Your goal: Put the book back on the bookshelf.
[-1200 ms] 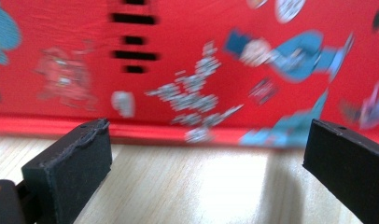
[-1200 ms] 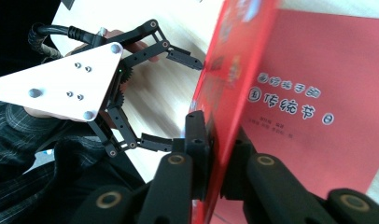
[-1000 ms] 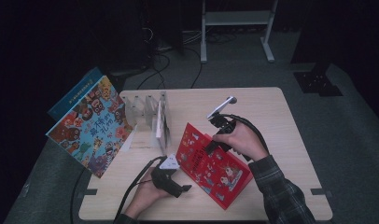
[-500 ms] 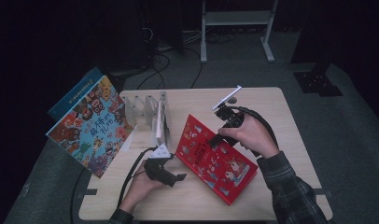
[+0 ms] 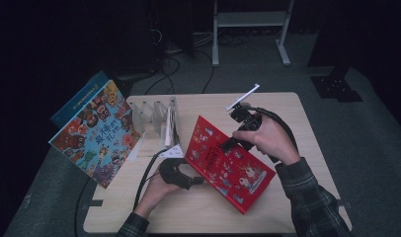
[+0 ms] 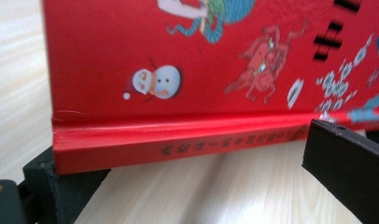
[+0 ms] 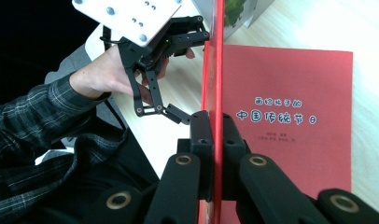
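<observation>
The right gripper point(image 7: 214, 135) pinches the red book's point(image 5: 223, 160) cover — the left gripper point(image 5: 196, 181), jaws spread, straddles its spine.

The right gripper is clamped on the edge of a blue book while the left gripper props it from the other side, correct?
Not quite: the book is red, not blue, as the right gripper view shows. The right gripper is clamped on its edge, and the left gripper props it from the other side.

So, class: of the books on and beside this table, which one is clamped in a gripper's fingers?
The red book. The right gripper is shut on its cover, tilting it up off the table, while the colourful book leans at the rack, untouched.
</observation>
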A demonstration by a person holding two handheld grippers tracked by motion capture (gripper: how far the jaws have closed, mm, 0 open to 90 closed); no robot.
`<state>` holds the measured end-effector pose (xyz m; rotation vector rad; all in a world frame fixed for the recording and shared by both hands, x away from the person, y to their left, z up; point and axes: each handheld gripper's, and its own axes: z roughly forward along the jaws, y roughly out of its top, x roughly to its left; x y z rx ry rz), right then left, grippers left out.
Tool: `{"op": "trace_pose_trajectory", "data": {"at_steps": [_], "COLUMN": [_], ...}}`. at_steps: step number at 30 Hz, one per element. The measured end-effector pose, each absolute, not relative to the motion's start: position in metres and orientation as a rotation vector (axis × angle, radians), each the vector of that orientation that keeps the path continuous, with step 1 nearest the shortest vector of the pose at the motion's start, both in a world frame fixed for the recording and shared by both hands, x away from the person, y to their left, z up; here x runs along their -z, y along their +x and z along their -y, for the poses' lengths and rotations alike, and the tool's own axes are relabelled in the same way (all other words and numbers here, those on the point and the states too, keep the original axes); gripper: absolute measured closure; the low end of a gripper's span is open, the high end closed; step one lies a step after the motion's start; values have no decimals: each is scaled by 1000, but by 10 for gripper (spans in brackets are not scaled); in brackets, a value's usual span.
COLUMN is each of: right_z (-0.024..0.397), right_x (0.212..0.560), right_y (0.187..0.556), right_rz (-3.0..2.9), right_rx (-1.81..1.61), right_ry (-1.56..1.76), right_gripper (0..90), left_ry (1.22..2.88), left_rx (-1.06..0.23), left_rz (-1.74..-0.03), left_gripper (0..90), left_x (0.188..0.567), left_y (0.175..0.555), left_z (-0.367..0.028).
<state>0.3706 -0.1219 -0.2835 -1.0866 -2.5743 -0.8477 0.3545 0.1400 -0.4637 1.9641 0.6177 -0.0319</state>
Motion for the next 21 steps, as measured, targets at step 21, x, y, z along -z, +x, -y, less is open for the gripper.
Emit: {"op": "trace_pose_trajectory", "data": {"at_steps": [21], "right_z": [161], "right_x": [313], "right_y": [340], "right_rz": [2493], "right_rx": [1292], "right_ry": [-854], "right_gripper": [873], "left_ry": [1727], "left_rx": [71], "left_rz": [-521], "left_gripper": [288], "left_x": [421], "left_y": [355], "left_z": [-164]}}
